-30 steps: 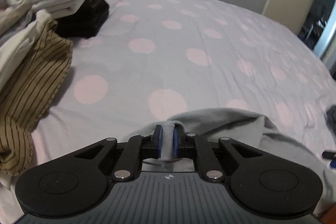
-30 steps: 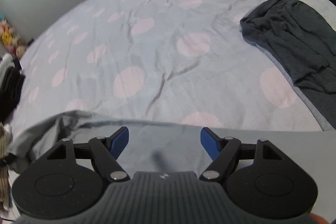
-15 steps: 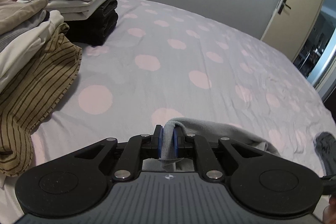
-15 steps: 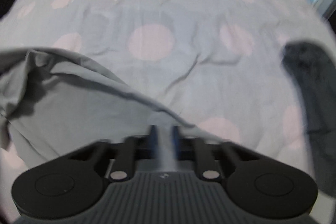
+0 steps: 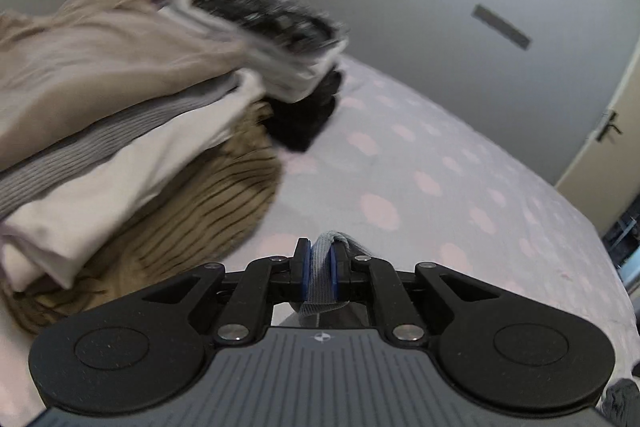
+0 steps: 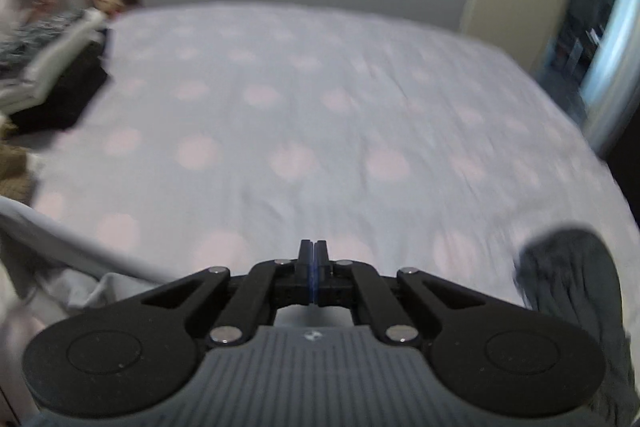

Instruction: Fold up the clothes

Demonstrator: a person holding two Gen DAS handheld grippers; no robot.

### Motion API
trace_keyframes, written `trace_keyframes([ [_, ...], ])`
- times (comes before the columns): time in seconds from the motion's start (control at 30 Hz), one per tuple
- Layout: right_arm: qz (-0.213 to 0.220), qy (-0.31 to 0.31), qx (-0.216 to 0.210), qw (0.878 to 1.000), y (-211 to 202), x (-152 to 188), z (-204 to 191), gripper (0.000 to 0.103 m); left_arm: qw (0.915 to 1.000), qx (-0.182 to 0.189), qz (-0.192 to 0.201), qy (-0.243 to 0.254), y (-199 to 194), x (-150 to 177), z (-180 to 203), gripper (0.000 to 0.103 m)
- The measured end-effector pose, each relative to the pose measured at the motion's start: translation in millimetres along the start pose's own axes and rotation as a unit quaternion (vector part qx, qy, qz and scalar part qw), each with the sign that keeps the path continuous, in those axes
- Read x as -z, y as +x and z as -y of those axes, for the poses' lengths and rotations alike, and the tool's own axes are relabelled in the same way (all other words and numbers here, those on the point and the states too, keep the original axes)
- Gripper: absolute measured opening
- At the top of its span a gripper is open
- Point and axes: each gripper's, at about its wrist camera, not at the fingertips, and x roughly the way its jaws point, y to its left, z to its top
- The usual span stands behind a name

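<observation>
A wide bed (image 6: 320,115) under a pale lilac cover with pink dots fills the room, grey wall and a cream door (image 5: 600,131) behind it. From the left wrist camera the left gripper (image 5: 321,269) is clenched on a bunched edge of the light grey garment (image 5: 322,275), and only this view shows the piles of folded clothes (image 5: 120,131) close at its left. The right wrist camera shows the right gripper (image 6: 313,269) with its pads pressed together; whether thin cloth is caught between them cannot be told. The grey garment's slack trails at the lower left there, and a dark grey garment (image 6: 572,291) lies at the right.
</observation>
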Motion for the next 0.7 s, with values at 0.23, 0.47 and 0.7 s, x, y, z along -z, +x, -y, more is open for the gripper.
trace_keyframes([
  [0.23, -0.08, -0.045, -0.032, 0.995, 13.5, 49.6, -22.3, 0.004, 0.9994, -0.028, -0.014, 0.013, 8.4, -2.0, -1.5, 0.011],
  [0.47, -0.142, -0.015, -0.011, 0.99, 58.3, 78.7, 16.0, 0.052, 0.9989, -0.036, -0.026, 0.013, 15.0, -0.7, -2.7, 0.011],
  [0.7, -0.252, -0.011, -0.027, 0.967, 108.1, 105.9, 39.4, 0.067, 0.9986, -0.037, -0.031, 0.023, 21.8, 0.7, 1.7, 0.011],
])
